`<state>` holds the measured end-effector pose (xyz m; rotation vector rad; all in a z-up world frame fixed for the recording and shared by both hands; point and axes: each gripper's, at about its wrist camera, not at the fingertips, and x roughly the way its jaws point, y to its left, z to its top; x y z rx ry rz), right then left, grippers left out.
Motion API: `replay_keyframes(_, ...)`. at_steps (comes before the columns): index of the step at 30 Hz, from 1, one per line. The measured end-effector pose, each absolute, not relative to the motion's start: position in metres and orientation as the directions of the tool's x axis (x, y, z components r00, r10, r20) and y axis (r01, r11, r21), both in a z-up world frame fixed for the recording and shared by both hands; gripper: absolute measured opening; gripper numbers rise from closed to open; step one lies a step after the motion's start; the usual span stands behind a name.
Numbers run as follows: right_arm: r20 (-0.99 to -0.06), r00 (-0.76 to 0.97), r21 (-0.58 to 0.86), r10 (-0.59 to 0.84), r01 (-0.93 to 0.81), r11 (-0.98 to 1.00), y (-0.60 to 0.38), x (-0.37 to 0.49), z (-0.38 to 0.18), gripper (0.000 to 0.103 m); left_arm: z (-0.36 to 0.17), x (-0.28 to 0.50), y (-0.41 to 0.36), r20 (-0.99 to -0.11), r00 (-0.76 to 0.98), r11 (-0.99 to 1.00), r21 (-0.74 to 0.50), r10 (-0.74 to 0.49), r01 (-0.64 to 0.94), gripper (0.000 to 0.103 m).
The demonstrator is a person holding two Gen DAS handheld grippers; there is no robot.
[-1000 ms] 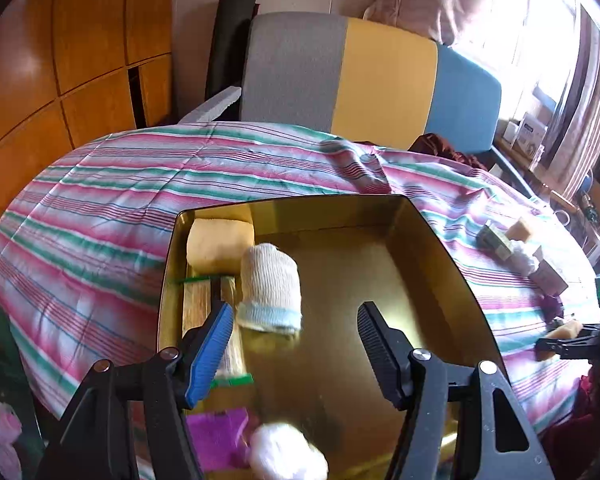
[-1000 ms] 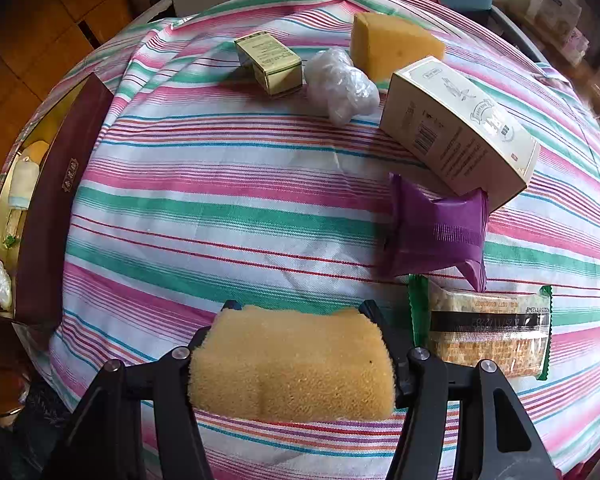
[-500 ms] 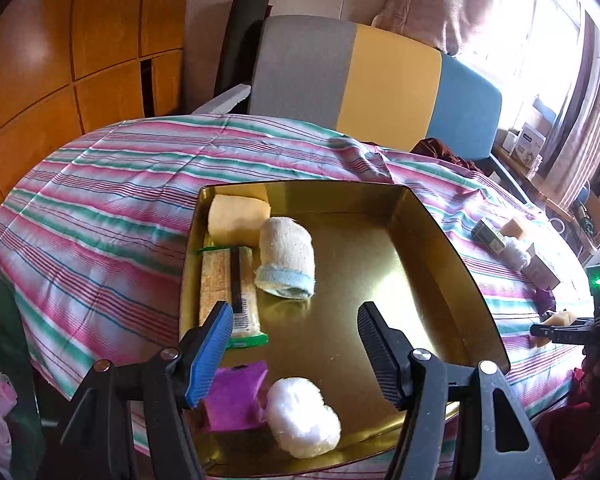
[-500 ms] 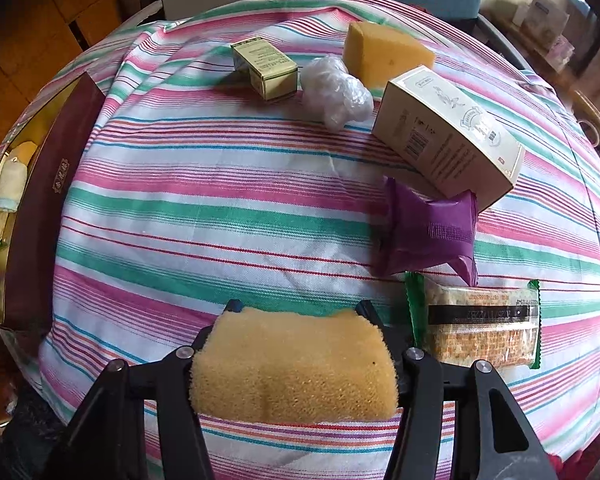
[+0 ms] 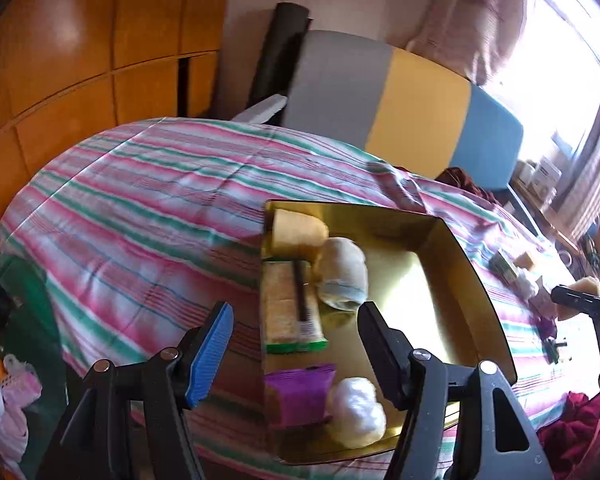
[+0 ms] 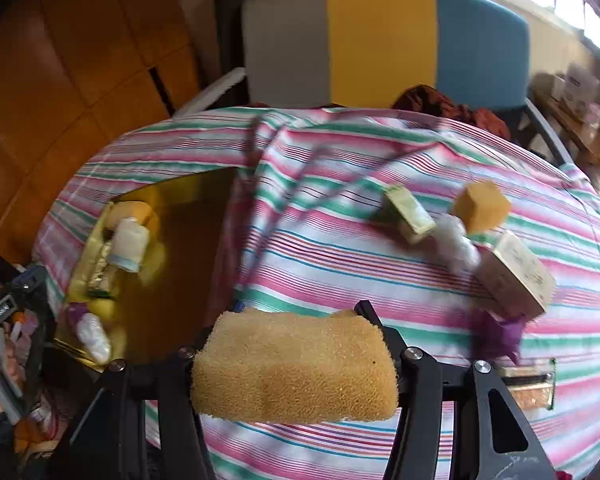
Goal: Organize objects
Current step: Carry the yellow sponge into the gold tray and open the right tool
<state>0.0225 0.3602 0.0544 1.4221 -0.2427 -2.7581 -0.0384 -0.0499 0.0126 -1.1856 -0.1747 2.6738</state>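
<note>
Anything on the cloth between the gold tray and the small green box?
Nothing: only bare striped cloth between tray and green box, seen in the right wrist view.

Your left tongs [image 5: 294, 338] are matte black plastic with silver screws at the joints; one finger wears a ribbed blue pad [image 5: 210, 354]. Your right tongs [image 6: 296, 334] share that black frame and silver screws.

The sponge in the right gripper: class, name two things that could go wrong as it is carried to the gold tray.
1. The right gripper pinches the soft sponge only at its ends, with jaws that have just been closing; it may sag or slip out mid-air.
2. The gold tray already has a sponge, towel roll, snack pack, purple packet and white ball down its left side, and the open left gripper hovers over it, so the grippers could collide.
</note>
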Motion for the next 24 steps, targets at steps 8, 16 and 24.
replay_keyframes(8, -0.819, -0.495, 0.214, -0.291, 0.208, -0.954, 0.213, -0.037, 0.036, 0.057, 0.002, -0.041, -0.077, -0.735, -0.638, -0.969, -0.232, 0.228, -0.079, 0.066)
replay_keyframes(16, -0.896, -0.312, 0.266, -0.315, 0.191, -0.945, 0.143, -0.092, -0.038, 0.06, -0.012, -0.046, -0.088, -0.751, -0.614, -0.962, -0.269, 0.243, -0.053, 0.065)
replay_keyframes(24, -0.825, -0.335, 0.444, -0.455, 0.113, -0.889, 0.151, -0.091, -0.046, 0.094, -0.018, -0.047, -0.089, -0.756, -0.606, -0.959, -0.279, 0.246, -0.041, 0.065)
